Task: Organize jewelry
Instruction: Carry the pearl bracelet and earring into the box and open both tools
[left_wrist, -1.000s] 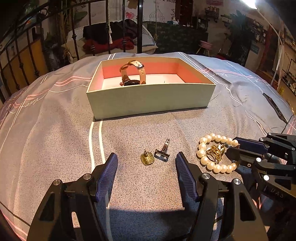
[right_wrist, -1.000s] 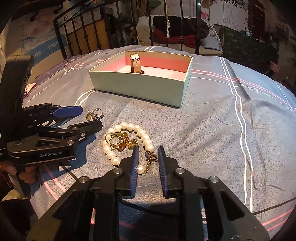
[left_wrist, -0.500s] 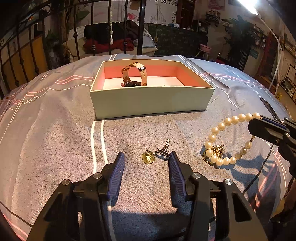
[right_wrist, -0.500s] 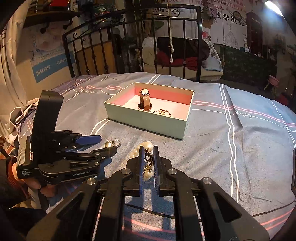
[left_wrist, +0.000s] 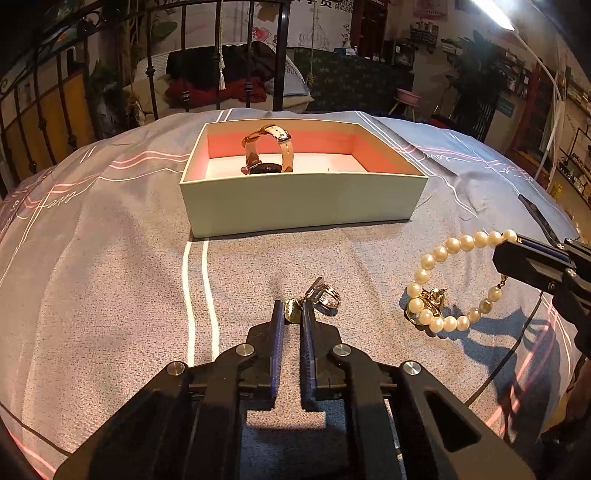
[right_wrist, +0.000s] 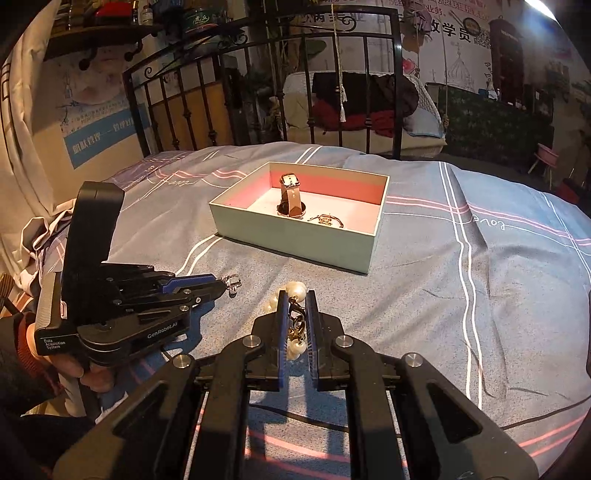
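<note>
A bed (right_wrist: 480, 280) with a grey-blue cover crossed by white and pink stripes fills the lower half of both views. At twelve o'clock stands a black iron bedframe (right_wrist: 258, 74), and behind it a pale wicker chair (right_wrist: 424, 110) piled with dark and red clothes. A blue poster (right_wrist: 99, 136) hangs on the wall at ten o'clock. A bright lamp (left_wrist: 491, 11) glares at one o'clock.
</note>
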